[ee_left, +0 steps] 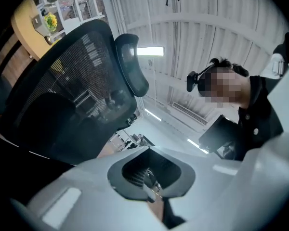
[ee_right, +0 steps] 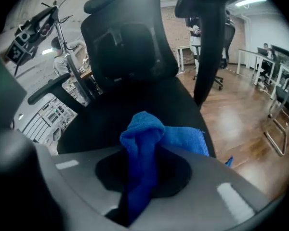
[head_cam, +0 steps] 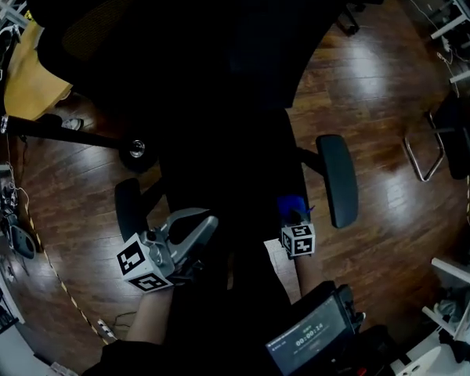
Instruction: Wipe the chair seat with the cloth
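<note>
One cloth [ee_right: 143,137] in right gripper [ee_right: 137,186]

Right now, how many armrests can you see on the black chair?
2. One armrest is right of the seat, near the right gripper holding the blue cloth; the other armrest is left of the seat, by the left gripper. None looks hidden.

- Open-plan office.
- Black mesh office chair [ee_right: 130,47] with a headrest [ee_left: 132,71], armrests [head_cam: 337,178] and a wheeled base [head_cam: 137,149].
- Glossy wood-look floor [head_cam: 376,77] all round it.
- White desk frames [head_cam: 454,22] along the room's edge, with a cantilever chair [head_cam: 431,151] near them.
- Right gripper view shows more desks [ee_right: 248,57] in the background and a person [ee_right: 196,32] standing there.
- Strip lights [ee_left: 149,51] on a white ceiling.
- Yellow table [ee_left: 29,18] with small clutter on it.
</note>
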A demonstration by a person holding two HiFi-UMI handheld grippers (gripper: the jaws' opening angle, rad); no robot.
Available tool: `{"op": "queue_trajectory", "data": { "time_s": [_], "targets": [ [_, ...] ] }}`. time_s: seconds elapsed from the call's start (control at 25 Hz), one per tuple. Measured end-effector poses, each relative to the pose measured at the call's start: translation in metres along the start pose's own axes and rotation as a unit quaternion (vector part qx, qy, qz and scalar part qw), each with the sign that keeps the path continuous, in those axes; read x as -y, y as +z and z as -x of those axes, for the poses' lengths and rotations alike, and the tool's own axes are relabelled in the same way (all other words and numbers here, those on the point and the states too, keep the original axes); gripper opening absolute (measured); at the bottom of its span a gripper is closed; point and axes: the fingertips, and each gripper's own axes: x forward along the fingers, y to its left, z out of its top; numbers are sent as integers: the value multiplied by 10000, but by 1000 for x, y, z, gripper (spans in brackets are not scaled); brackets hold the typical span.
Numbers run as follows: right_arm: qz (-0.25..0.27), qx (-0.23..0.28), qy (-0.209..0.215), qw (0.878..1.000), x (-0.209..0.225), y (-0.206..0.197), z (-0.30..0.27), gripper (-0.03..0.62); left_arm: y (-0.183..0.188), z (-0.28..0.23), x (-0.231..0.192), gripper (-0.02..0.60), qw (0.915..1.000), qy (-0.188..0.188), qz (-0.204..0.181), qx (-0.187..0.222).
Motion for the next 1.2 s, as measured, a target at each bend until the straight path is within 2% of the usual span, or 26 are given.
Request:
{"op": "queue_trajectory", "data": {
  "time_s": [0.16,0.32,0.4,0.48,0.56,0.68,0.8,0.92,1.0,1.2],
  "targets": [
    [-109,94,-34,9999,11,5,5,58,-7,-12,1,2,9999,-90,49,-125],
    [-374,-14,-10,9993,11,5,9,58,-1,-7,4,2,10000,-59,3,-54],
    [-468,256,250,9983,-7,31,16,58,11,0,8,2,9999,-51,-142,23],
    [-609,909,851,9903,-47,82,41,58,28,9,16,2,9994,-52,-301,141],
    [-723,1715,1652,9685,-94,151,86,58,52,16,31,2,9985,-87,-432,314],
    [-482,2782,2556,9246,-160,250,168,57,94,25,59,2,9959,-156,-692,558],
    [-177,3641,2981,8822,-197,326,245,57,132,32,85,2,9916,-220,-999,797],
    [-16,4240,3333,8421,-218,369,307,57,159,45,111,2,9865,-284,-1212,1065],
    [79,4435,3489,8255,-223,378,330,57,168,53,123,2,9833,-303,-1303,1233],
    [189,4729,3547,8063,-228,383,345,57,173,62,134,2,9778,-317,-1392,1536]
  ]
}}
